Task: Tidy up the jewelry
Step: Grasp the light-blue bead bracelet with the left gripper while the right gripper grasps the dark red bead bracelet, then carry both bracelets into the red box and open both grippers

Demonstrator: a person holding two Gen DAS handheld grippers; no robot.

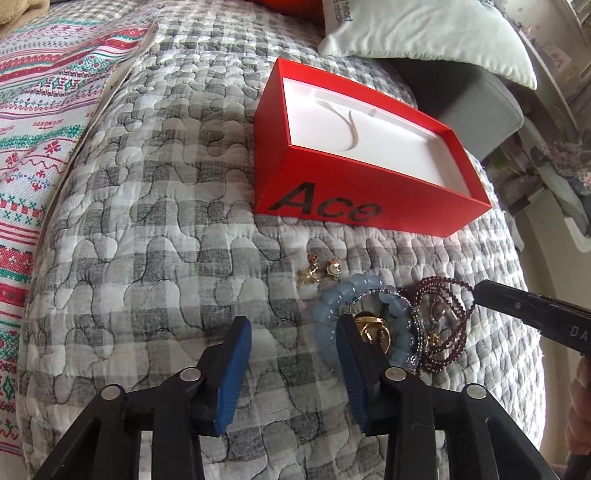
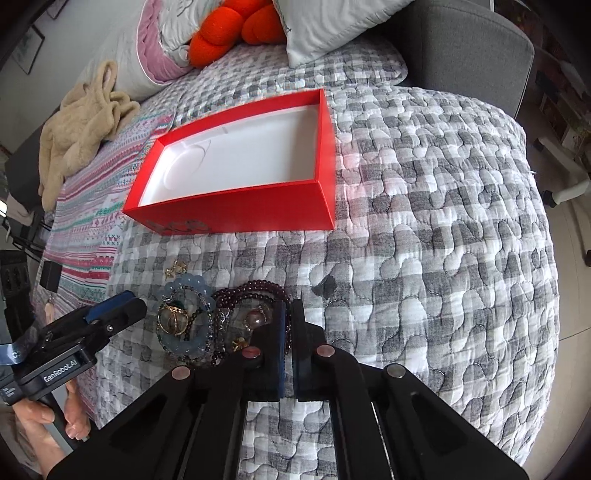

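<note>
An open red box (image 1: 332, 192) (image 2: 240, 210) with a white lining lies on the grey checked quilt (image 2: 443, 221). In front of it is a jewelry pile: gold earrings (image 1: 317, 273) (image 2: 175, 267), a pale blue bead bracelet (image 1: 343, 291) (image 2: 184, 286), a gold ring piece (image 1: 369, 325) (image 2: 171, 319) and a dark red bead string (image 1: 443, 284) (image 2: 251, 286). My left gripper (image 1: 293, 321) (image 2: 129, 301) is open; one pad lies over the bracelet, the other stands apart on bare quilt. My right gripper (image 2: 290, 304) (image 1: 478, 293) is shut on a strand of the dark red beads.
A white pillow (image 1: 424, 29) and a grey upholstered arm (image 1: 472, 107) stand behind the box. A patterned blanket (image 1: 37, 110), a beige plush cloth (image 2: 81, 122) and an orange cushion (image 2: 229, 29) lie to the left. A person's hand (image 2: 44, 424) holds the left gripper's handle.
</note>
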